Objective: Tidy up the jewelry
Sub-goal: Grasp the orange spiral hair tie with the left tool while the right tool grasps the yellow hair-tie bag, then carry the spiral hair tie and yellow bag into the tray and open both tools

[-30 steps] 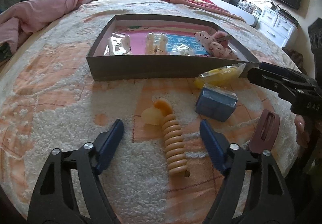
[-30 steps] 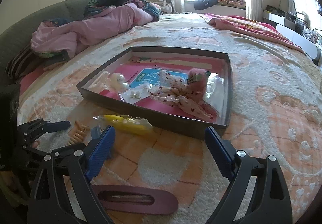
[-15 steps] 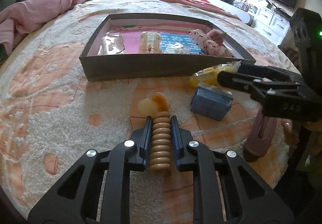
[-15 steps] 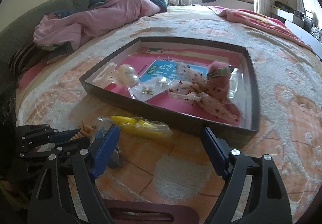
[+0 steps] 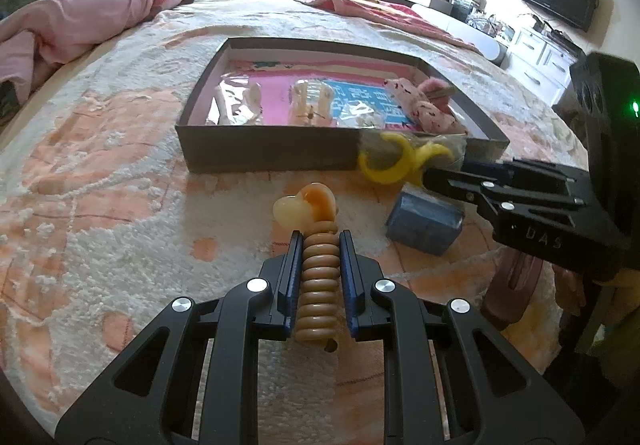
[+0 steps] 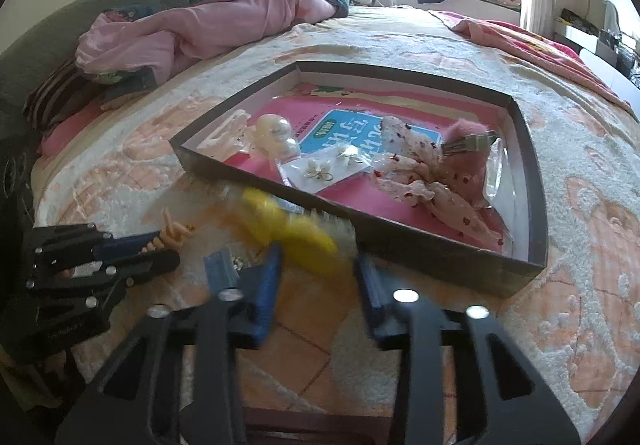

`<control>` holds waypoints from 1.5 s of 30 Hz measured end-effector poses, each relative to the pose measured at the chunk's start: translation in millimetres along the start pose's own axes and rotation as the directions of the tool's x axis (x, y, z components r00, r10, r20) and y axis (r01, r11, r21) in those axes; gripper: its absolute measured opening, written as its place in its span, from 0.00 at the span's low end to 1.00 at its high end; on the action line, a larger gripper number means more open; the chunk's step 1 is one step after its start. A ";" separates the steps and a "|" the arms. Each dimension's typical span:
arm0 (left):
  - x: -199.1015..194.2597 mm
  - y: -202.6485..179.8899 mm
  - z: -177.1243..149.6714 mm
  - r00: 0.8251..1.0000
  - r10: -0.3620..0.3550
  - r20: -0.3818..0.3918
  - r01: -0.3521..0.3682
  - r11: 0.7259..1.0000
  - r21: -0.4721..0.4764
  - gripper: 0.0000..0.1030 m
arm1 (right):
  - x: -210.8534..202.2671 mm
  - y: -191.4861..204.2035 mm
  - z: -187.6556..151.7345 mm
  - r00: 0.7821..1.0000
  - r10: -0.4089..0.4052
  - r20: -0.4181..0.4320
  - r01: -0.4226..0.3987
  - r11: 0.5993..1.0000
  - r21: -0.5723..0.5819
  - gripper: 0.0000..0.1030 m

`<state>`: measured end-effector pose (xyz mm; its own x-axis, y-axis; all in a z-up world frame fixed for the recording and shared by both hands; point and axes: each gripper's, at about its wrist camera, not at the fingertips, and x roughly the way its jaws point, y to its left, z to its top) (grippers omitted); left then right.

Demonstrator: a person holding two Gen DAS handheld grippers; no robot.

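Left wrist view, near bed edge: my left claw [image 5: 319, 277] is clenched on the ribbed tan hair clip [image 5: 318, 285]; a second ago its jaws stood wide either side of it.
Clip position: lying on the bedspread [image 5: 120, 205], just short of the dark tray [image 5: 272, 153], heart-shaped end pointing at the tray.
Nearby: blue box [image 5: 426, 223] to the right, yellow clip in a clear bag [image 5: 400, 161] touching the tray wall.
Meaning: grasp looks done, I judge lift and carry into the tray comes next.
Right wrist view, claw: my right claw [image 6: 316, 281] has just been closing, jaws blurred, the bagged yellow clip between them.
Right claw grasp: pads not clearly pressing yet, I call it unclenched.
Tray contents: pearl clip [image 6: 276, 137], earring card [image 6: 328, 165], pink floral bow [image 6: 424, 173] already inside.
Left over: mauve barrette [image 5: 516, 285] outside the tray, beside the right claw.
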<state>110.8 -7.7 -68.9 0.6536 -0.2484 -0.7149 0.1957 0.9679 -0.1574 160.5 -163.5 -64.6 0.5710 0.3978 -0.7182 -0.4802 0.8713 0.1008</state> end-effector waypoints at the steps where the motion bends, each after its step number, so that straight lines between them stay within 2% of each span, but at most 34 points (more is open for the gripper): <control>1: -0.8 1.0 0.3 1.000 0.000 0.003 0.000 1.000 -0.003 0.11 | -0.5 1.1 -0.2 1.000 0.004 0.002 -0.004 1.000 -0.004 0.20; 10: -7.2 6.8 5.0 1.000 0.005 0.026 -0.004 1.000 -0.023 0.11 | -13.8 16.9 -3.4 0.998 0.052 0.042 -0.050 0.998 -0.047 0.08; 22: -23.3 7.6 12.7 0.997 0.002 0.075 0.000 0.999 -0.034 0.11 | -40.9 10.7 -4.1 0.992 0.060 0.107 -0.059 0.998 -0.010 0.07; 35: -28.2 -0.1 22.7 0.995 -0.005 0.096 0.007 1.000 -0.023 0.11 | -70.2 -10.6 -5.0 0.983 0.005 0.181 -0.011 0.999 0.033 0.07; 45: -23.7 -10.8 32.5 0.995 -0.007 0.102 0.008 1.000 -0.001 0.11 | -77.0 -35.0 -4.2 0.977 -0.051 0.208 0.032 0.995 0.093 0.07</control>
<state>116.9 -13.5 -28.1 0.7234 -0.2581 -0.6403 0.2000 0.9661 -0.1635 130.6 -225.8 -15.8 0.7205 0.4042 -0.5635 -0.3979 0.9064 0.1415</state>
